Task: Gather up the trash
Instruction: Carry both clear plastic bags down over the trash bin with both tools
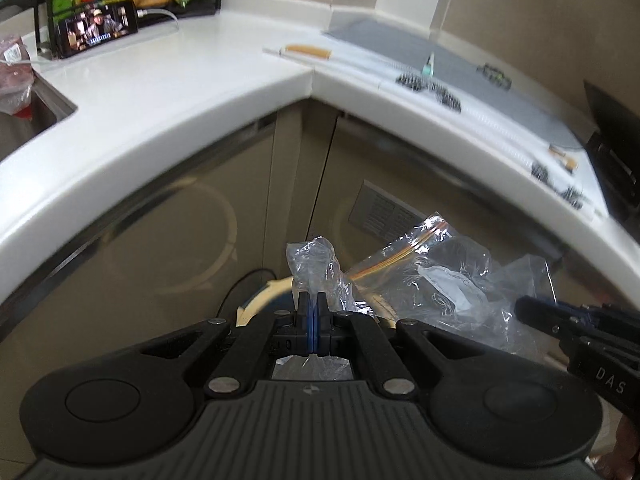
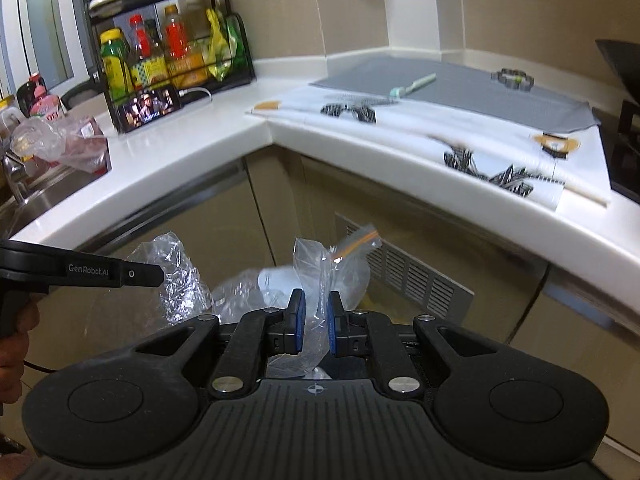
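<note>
Fingers first. Left gripper [image 1: 311, 309]: blue pads pressed together, clamped on a twisted neck of the crumpled clear plastic bag [image 1: 436, 280], which hangs in the air in front of the beige cabinet doors [image 1: 168, 240], below the white L-shaped countertop [image 1: 200, 80]. Right gripper [image 2: 316, 314]: fingers apart, a fold of the same film standing between the pads, seemingly not pinched.

Orange zip strip [image 2: 354, 244] pokes up at 12 o'clock from the right gripper.

Risks, as judged:
- One thin pinch carries the whole bag; slick film could slide out of the left pads.
- Right jaws closing off-centre would catch only a loose flap, and it would tear or slip free.
- More clear plastic wrap [image 2: 60, 140] sits by the steel sink [image 2: 40, 200] at 9 o'clock, not yet collected; swinging the bag over could snag the countertop edge.
</note>
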### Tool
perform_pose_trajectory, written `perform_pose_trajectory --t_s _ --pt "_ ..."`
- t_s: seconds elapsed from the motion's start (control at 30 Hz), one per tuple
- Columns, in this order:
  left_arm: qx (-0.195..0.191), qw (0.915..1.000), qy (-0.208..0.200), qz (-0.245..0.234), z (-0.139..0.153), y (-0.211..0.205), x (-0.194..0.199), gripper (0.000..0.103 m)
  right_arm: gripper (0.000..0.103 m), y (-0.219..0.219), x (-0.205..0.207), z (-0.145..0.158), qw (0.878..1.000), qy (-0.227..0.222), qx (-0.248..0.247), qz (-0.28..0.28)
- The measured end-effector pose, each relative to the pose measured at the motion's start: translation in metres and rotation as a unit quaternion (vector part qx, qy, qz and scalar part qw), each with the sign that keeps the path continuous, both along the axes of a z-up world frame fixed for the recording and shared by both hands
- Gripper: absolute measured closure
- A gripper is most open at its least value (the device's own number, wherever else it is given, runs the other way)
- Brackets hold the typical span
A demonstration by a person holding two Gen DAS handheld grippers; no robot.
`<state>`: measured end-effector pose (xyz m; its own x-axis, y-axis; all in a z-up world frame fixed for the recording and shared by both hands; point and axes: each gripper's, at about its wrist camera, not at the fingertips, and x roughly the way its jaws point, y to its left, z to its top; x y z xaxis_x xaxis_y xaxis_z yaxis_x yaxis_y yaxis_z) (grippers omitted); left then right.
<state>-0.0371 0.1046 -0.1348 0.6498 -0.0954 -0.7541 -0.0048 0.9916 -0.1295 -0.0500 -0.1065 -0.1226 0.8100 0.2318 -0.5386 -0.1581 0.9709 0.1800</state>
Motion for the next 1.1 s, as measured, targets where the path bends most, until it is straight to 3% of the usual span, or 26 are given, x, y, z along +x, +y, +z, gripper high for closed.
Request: perform_pose_trajectory --t_s 0.53,1.1 --pt "0.019 0.9978 0.062 -0.012 -0.039 -0.007 0.019 0.103 0.091 -0.003 0.023 -0.035 0.998 0.067 -0.003 -0.007" --pt "-0.012 0.9922 0.124 -0.001 -0.096 0.003 0.058 0.103 0.091 0.001 0.062 -0.086 0.991 0.129 -0.022 -0.007"
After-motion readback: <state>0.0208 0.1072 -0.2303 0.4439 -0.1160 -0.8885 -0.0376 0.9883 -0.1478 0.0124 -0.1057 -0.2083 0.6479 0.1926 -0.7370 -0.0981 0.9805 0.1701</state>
